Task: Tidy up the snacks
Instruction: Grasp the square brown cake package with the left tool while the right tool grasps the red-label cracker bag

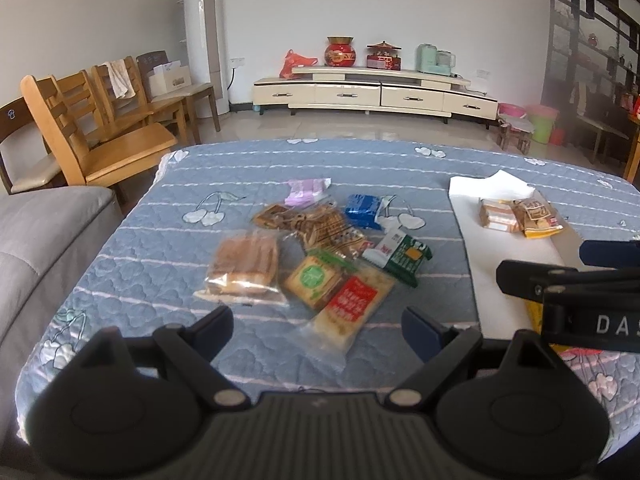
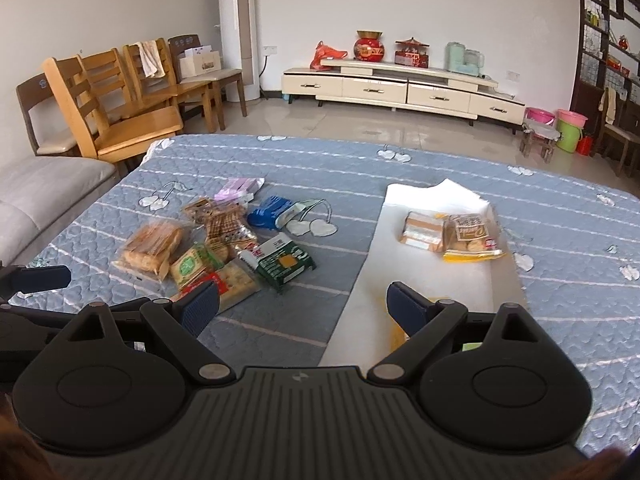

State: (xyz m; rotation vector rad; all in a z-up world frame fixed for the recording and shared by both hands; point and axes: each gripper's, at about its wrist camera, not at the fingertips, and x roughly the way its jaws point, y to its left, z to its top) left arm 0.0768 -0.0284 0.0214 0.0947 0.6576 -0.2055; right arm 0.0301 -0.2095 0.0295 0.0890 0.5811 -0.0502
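I had my left gripper wide open, with nothing between its fingers. It hung over a table with a blue quilted cloth on it. Right ahead of the fingers lay a pile of snacks. The closest one was a clear cracker pack with a red label, and its near end sat in the gap between my two left fingers. Just past it was a small green and tan cracker pack. Ahead of my left finger lay a clear bag of bread slices. A green and white packet lay ahead of my right finger. Farther out were a brown biscuit bag, a blue packet and a pale purple packet. My right gripper was open too, and it held nothing. Its left finger hung over the near edge of the snack pile, and its right finger hung over a white sheet spread on the cloth. Far ahead of that right finger, two snacks lay side by side on the sheet and touched each other: a clear pack of layered cake and a yellow bag of small cookies. Something yellow showed on the sheet just behind the right finger, but I could not tell what it was. In the left view, my right gripper's black arm stuck in from the right edge, near the sheet.
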